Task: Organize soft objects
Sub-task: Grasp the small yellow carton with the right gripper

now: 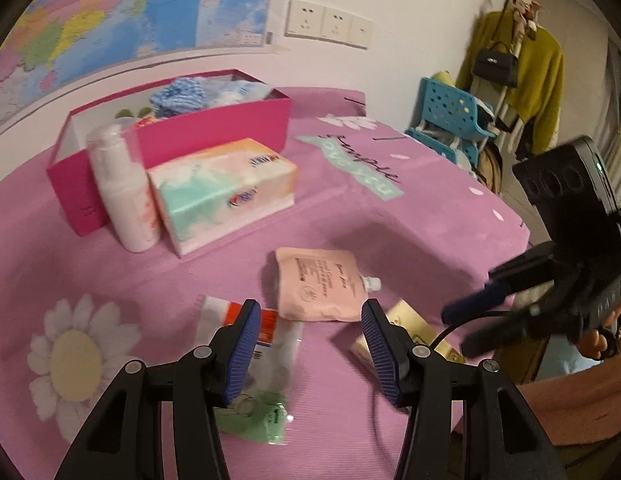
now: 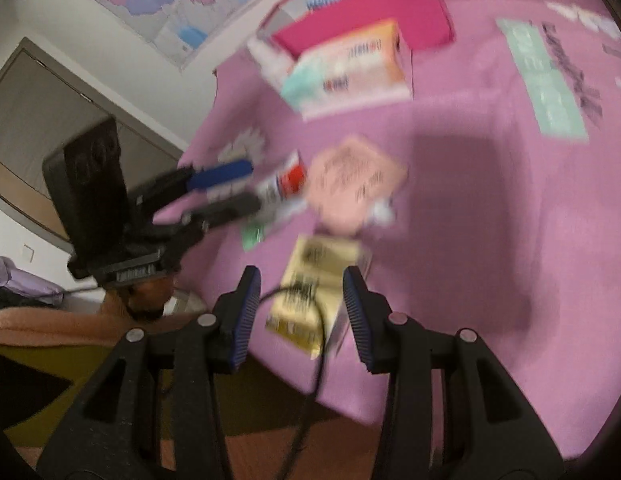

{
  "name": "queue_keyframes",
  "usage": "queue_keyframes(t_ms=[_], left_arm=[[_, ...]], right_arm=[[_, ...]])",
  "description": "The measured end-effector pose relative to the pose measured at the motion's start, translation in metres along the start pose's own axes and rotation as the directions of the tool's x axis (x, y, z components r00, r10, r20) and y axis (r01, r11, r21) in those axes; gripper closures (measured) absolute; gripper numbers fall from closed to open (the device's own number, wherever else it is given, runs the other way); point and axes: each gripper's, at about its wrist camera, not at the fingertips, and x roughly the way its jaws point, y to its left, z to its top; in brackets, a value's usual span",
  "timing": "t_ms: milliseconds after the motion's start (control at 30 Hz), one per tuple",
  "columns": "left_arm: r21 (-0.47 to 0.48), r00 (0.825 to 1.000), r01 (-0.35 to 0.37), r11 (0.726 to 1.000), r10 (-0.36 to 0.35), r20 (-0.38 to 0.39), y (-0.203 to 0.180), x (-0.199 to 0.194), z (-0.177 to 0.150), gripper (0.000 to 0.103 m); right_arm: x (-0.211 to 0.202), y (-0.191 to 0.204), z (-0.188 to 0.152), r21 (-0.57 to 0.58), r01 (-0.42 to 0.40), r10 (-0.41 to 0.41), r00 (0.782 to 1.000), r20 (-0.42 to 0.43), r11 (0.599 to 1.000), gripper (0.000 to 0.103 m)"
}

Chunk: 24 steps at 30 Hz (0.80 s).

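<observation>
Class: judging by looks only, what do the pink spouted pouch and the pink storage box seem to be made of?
Pink spouted pouch: probably flexible plastic film, matte; it lies flat with soft edges and a white moulded spout.
Pink storage box: likely rigid cardboard, smooth; thin straight walls, crisp corners, pale inside.

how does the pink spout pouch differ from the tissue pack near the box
The pink spout pouch is flat and limp, one plain salmon colour with small print and a white spout at its corner. The tissue pack is a thick block, printed in mint, white and orange, and clearly bigger. The pouch lies alone mid-bed; the tissue pack sits against the magenta box beside a white bottle. Both rest on the pink bedspread, untouched by either gripper.
</observation>
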Motion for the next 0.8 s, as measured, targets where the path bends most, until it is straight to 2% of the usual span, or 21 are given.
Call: queue_keyframes(t_ms=[100,167,233,333,467,567,600,667,733,800], left_arm=[[0.011,1.0,0.016,1.0,-0.016,-0.017,-0.003,0.006,0.0,0.05],[0.027,0.999,0.024,0.999,-0.023,-0.027,-0.006,0.009,0.0,0.051],[0.04,0.999,0.032,0.999,-0.031,-0.033,-0.008,0.011,0.0,0.051],[0.059,0.998,0.048,0.997,-0.045,-0.044,-0.012,0.015,-0.001,0.051],[0.071,0.995,0.069,0.995,-0.064,-0.072,-0.014,0.021,-0.004,0.058],[0.065,0.992,0.089,0.994,-0.083,-0.097,-0.012,0.029,-0.006,0.066],[0.064,0.991,0.091,0.994,-0.085,-0.099,-0.012,0.029,-0.007,0.067],[0.061,0.991,0.102,0.993,-0.096,-0.098,-0.011,0.028,-0.009,0.068],[0.067,0.99,0.106,0.992,-0.099,-0.099,-0.012,0.026,-0.01,0.069],[0.071,0.989,0.11,0.991,-0.103,-0.106,-0.013,0.026,-0.012,0.069]], right_arm=[[0.002,0.003,-0.013,0.012,0.001,-0.001,0.999,-0.038,1.0,0.058],[-0.002,0.005,-0.021,0.019,-0.03,0.031,0.998,-0.05,0.999,0.058],[-0.008,0.008,-0.03,0.005,-0.068,0.069,0.996,-0.063,0.998,0.048],[-0.01,0.003,-0.042,0.015,-0.032,0.034,0.996,-0.078,0.999,0.044],[-0.005,-0.01,-0.048,0.088,-0.074,0.078,0.996,-0.045,0.993,0.044],[0.001,-0.012,-0.048,0.115,-0.115,0.117,0.993,-0.004,0.987,0.047],[0.001,-0.014,-0.048,0.126,-0.128,0.128,0.992,0.011,0.984,0.052],[0.0,-0.022,-0.048,0.163,-0.152,0.148,0.988,0.037,0.975,0.053],[-0.005,-0.028,-0.049,0.191,-0.126,0.117,0.991,0.061,0.973,0.054],[-0.004,-0.029,-0.048,0.197,-0.139,0.127,0.989,0.075,0.97,0.059]])
